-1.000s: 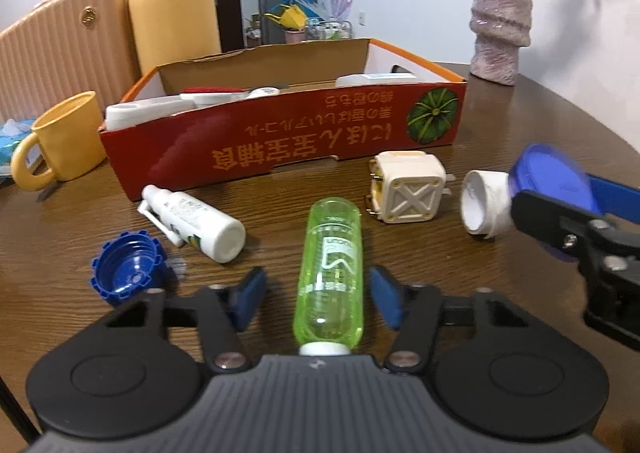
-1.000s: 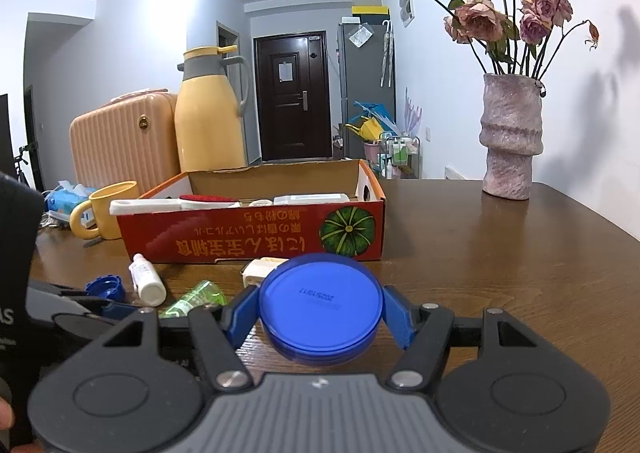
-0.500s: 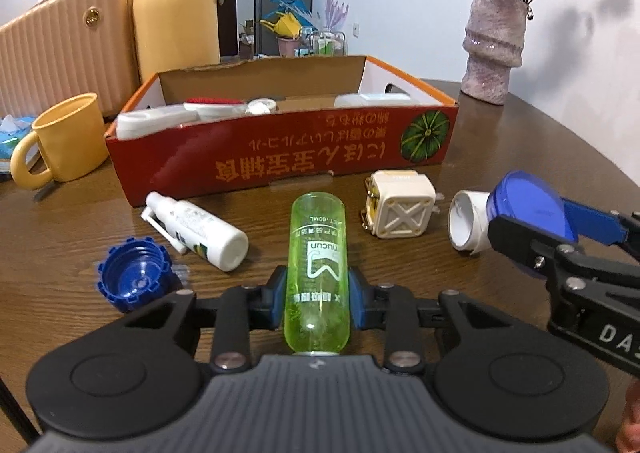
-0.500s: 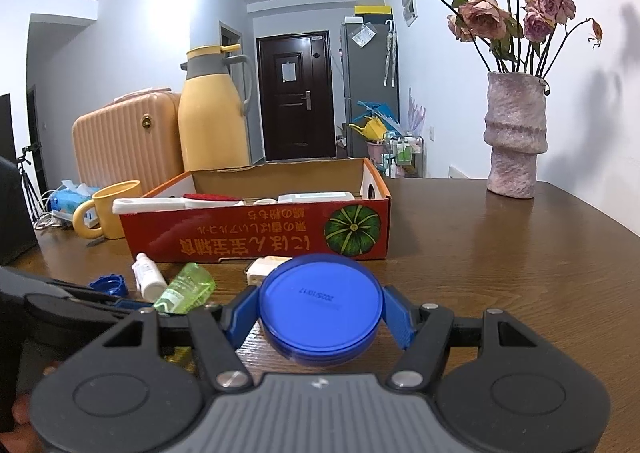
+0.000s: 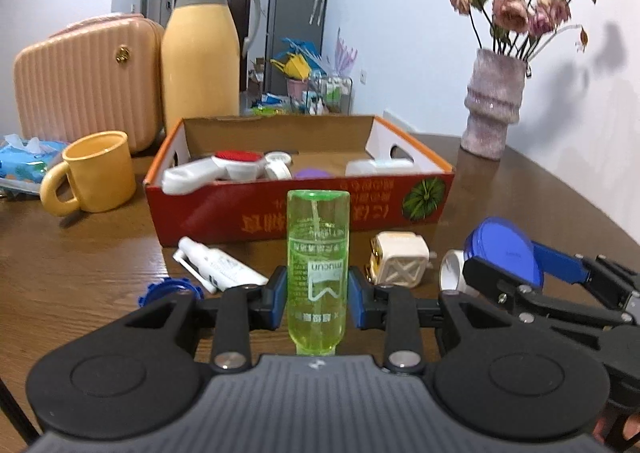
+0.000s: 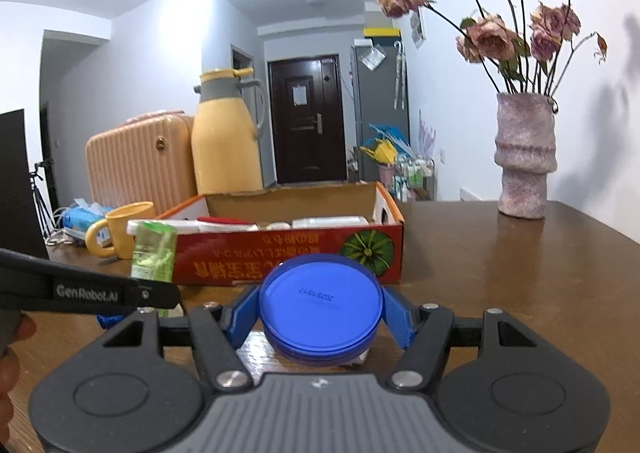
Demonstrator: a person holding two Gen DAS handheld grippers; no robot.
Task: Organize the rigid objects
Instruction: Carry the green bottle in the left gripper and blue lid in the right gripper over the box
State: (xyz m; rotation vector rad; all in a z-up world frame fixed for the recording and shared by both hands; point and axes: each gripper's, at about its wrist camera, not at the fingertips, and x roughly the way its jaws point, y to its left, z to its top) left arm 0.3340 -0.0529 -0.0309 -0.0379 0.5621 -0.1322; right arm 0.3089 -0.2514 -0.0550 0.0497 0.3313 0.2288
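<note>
My left gripper (image 5: 318,303) is shut on a clear green bottle (image 5: 318,269) and holds it above the wooden table, in front of the red cardboard box (image 5: 360,213). The bottle also shows in the right wrist view (image 6: 154,251). My right gripper (image 6: 320,317) is shut on a round blue jar (image 6: 320,305), lifted in front of the box (image 6: 320,253). In the left wrist view the jar (image 5: 504,249) is at the right. Several white items lie inside the box.
On the table lie a white spray bottle (image 5: 220,267), a blue cap (image 5: 168,291), a white cube adapter (image 5: 398,259) and a white ring (image 5: 452,275). A yellow mug (image 5: 96,173), yellow thermos (image 5: 202,53), pink case (image 5: 84,81) and flower vase (image 5: 494,105) stand around.
My left gripper closed on the green bottle and lifted it off the table. My right gripper rose with the blue jar still held.
</note>
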